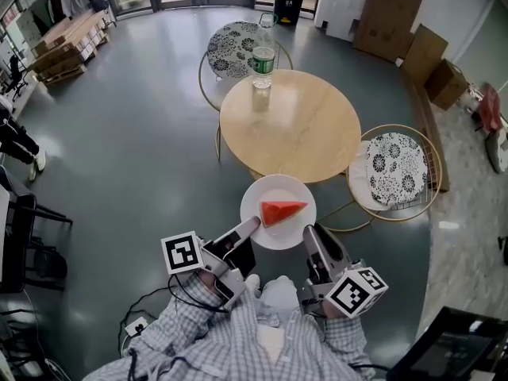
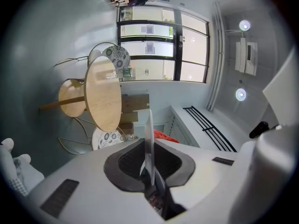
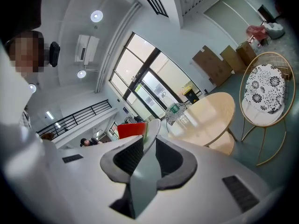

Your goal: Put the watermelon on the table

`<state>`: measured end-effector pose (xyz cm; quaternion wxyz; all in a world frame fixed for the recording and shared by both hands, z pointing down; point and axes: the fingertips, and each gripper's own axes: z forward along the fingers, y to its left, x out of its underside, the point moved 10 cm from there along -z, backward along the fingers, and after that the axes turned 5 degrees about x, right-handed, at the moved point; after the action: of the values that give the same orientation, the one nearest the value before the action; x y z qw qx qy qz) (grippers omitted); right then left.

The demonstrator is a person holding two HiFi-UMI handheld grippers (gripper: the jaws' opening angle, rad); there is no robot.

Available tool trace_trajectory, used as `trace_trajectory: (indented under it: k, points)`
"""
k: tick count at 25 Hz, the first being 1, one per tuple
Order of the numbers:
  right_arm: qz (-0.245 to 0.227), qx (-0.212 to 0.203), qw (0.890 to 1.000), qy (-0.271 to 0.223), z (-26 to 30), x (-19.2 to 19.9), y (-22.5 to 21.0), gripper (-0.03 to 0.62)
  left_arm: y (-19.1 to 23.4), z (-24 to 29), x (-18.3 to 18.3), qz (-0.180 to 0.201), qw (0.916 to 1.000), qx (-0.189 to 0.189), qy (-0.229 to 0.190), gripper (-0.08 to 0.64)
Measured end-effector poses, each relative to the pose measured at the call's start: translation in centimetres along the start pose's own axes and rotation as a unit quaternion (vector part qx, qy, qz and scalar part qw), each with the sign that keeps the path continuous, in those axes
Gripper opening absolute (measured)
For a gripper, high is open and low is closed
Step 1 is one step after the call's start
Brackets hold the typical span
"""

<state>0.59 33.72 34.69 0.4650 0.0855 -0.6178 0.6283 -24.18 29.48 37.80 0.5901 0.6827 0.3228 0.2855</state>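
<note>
- Watermelon slice, a red wedge with a thin green rind, lies on a round white plate held in the air between the two grippers, just short of the near edge of the desk.
- The left gripper has its fingers closed narrowly on the plate's left rim. In the left gripper view the rim stands edge-on between the dark pads, which press on it from both sides.
- In that same view, part of the red slice shows just past the fingertips, to the right of the rim.
- The right gripper grips the plate's right rim in the same way, its fingers narrow and clamped on the edge.
- In the right gripper view the flat red face of the slice sits beyond the fingertips, on the left side of the plate.
- The round wooden desk lies ahead of both sets of fingertips. A clear water bottle with a green label stands upright at its far edge, well apart from the plate.
- Two wire-frame chairs with black-and-white patterned cushions stand by the desk, one beyond the right fingers and one behind the bottle.
- Cardboard boxes lean against the far wall.
</note>
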Motion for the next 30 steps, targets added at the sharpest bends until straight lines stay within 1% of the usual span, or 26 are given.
trace_trajectory:
  k: [4, 8, 15, 23, 30]
  points:
    - [0.001, 0.008, 1.0, -0.011, -0.8, 1.0, 0.6, 0.087, 0.1, -0.8, 0.2, -0.002, 0.9999, -0.001, 0.012, 0.038]
    - [0.002, 0.015, 1.0, -0.016, -1.4, 1.1, 0.9, 0.087, -0.1, -0.9, 0.3, -0.003, 0.9998, 0.001, 0.021, 0.038]
    - [-0.005, 0.012, 1.0, -0.01, -0.9, 0.4, 0.2, 0.087, 0.4, 0.0, 0.2, -0.006, 0.9999, 0.003, 0.015, 0.038]
    - [-0.002, -0.003, 1.0, -0.001, 1.1, -2.2, -1.6, 0.087, 0.5, 2.8, -0.7, -0.002, 1.0, -0.002, -0.001, 0.038]
    - [0.0, -0.013, 1.0, 0.007, 3.1, -5.2, -4.7, 0.087, 1.4, 6.7, -1.4, 0.0, 0.9999, -0.007, -0.011, 0.038]
